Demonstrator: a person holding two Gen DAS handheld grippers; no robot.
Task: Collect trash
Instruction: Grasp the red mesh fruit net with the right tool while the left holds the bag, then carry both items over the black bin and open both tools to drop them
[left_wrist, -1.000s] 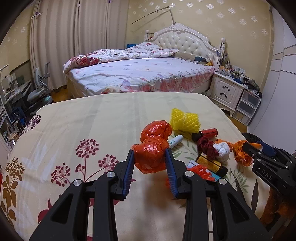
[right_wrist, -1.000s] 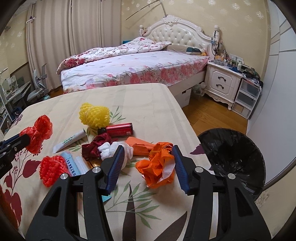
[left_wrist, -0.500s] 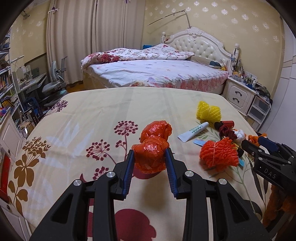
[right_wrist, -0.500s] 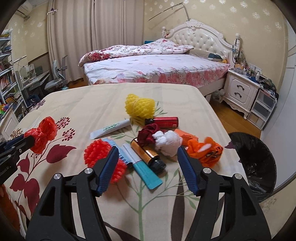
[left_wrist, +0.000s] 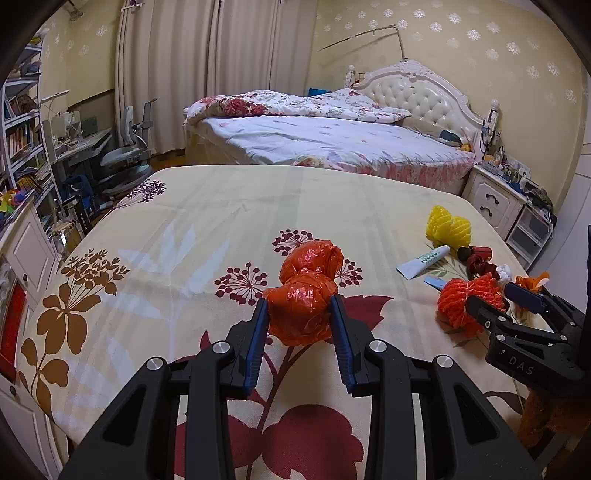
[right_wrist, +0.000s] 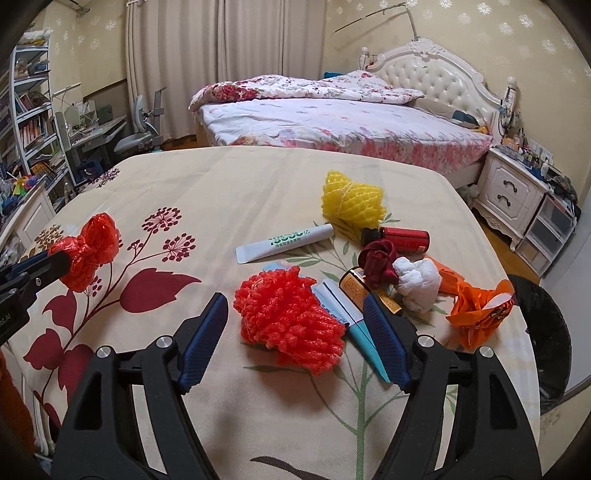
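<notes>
Big surface w/ floral cream cloth (right_wrist: 221, 192) = the counter here; the trash sits on its right half. Behind it a bed (right_wrist: 332, 122) w/ white tufted headboard, nightstand (right_wrist: 509, 192) at right. Black-lined bin (right_wrist: 543, 332) on the floor off the counter's right edge, partly cut by the frame.

Left gripper (left_wrist: 298, 321): jaws clenched on a crumpled red-orange plastic bag (left_wrist: 304, 291), pads pressing both sides, bag knotted into two lobes & held up off the cloth. In the right wrist view the same bag shows at far left, pinched at its lower lobe.

Right gripper (right_wrist: 295, 321): jaws released, they've just been opening; red foam net (right_wrist: 291, 317) lies btwn them on the cloth, pads clear of it both sides.

Rest of pile, right of the net: teal tube (right_wrist: 354, 325) partly under the right pad, amber bottle (right_wrist: 365, 291), white wad (right_wrist: 419, 282) touching a dark red cloth knot (right_wrist: 376, 264), orange bag (right_wrist: 480, 314) near the counter's right edge. Further back: white toothpaste tube (right_wrist: 286, 243), red can (right_wrist: 404, 240) on its side, yellow foam net (right_wrist: 351, 201) just behind the can.
</notes>
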